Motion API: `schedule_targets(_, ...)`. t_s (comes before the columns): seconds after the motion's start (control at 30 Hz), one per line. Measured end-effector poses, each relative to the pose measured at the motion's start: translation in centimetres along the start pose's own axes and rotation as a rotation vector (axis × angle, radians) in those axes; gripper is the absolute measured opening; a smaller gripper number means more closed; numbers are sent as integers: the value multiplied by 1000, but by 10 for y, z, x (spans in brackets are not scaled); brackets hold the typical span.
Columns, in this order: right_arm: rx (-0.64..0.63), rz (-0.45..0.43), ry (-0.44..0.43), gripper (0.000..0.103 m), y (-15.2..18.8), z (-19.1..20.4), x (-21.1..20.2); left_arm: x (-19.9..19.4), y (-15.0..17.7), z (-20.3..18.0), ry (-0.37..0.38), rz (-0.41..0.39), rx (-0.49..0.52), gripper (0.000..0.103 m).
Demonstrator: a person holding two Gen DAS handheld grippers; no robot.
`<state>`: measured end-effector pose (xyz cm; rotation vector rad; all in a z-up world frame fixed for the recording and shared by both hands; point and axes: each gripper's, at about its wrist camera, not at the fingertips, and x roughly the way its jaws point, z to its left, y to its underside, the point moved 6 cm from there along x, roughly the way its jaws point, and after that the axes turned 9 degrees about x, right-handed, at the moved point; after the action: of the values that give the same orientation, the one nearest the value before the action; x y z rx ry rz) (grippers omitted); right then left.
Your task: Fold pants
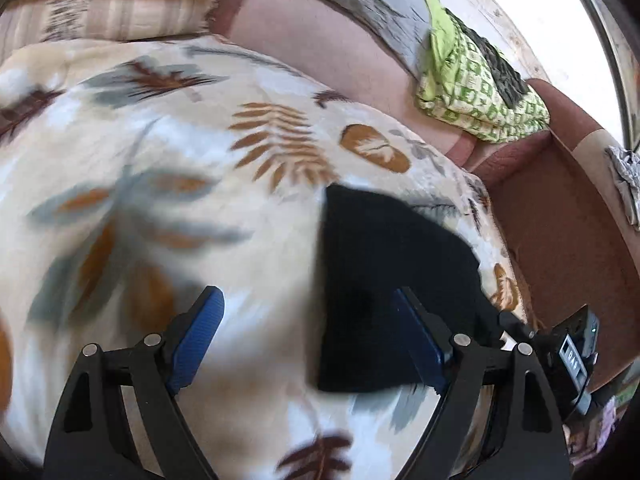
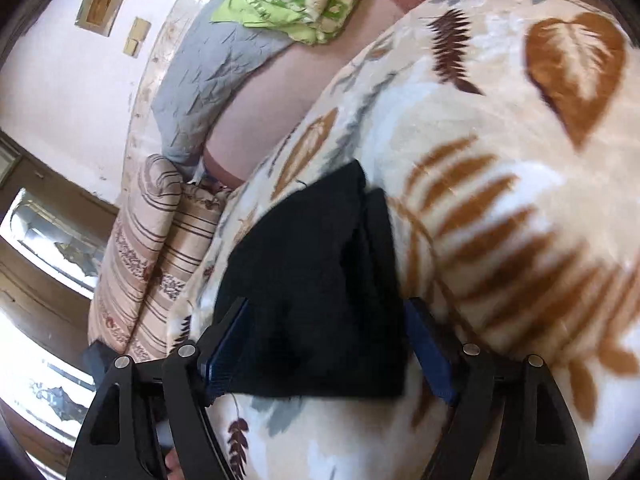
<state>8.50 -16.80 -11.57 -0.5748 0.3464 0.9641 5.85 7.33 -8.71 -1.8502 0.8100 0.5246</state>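
Both claws spread, left claw (image 1: 308, 320), right claw (image 2: 326, 320), folded black pants (image 2: 316, 280) (unheld), leaf-print blanket (image 1: 160, 160), sofa (image 1: 320, 40).

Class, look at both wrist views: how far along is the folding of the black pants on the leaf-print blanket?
Done: the black pants already lie as a compact, layered bundle on the leaf-print blanket. In hand: nothing is gripped; the left gripper and right gripper are both open, the right one straddling the bundle. Left: perhaps a last fold or tidy; the frames cannot settle that.
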Motion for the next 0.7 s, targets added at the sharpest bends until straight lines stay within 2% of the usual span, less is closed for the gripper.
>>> schedule_targets(0.03,5,2,-10,74,-2,-1,2,7,-6,-2,28,12,8,86)
schedule_targets(0.1,25,-1,-5,56,-4,-8,2,28,-16,-5,134,56,1,86)
schedule_targets(0.17,46,-8,-9,45,-6,-16,1,45,-17,-1,183,99,-35,86)
schedule_targets(0.2,51,-11,-14,43,-7,-17,1,45,-16,-1,205,88,-44,86)
schedule_targets(0.27,31,-21,-11,42,-8,-17,1,41,-14,-3,255,51,-51,86)
schedule_targets(0.33,13,-34,5,43,-7,-16,3,38,-13,-7,301,50,-57,86)
schedule_targets(0.43,-34,-43,38,46,-3,-12,5,31,-10,-19,428,58,-71,86)
schedule_targets(0.47,-49,-40,49,47,-3,-11,7,30,-9,-22,447,58,-73,86)
schedule_targets(0.57,-66,-36,59,47,-1,-10,7,33,-6,-24,415,67,-54,86)
schedule_targets(0.6,-70,-38,59,47,-1,-10,6,35,-4,-23,393,71,-57,77)
schedule_targets(0.63,-71,-45,60,46,-1,-10,5,36,-3,-21,369,71,-53,59)
schedule_targets(0.7,-85,-45,64,42,0,-8,3,37,-1,-15,337,69,-66,42)
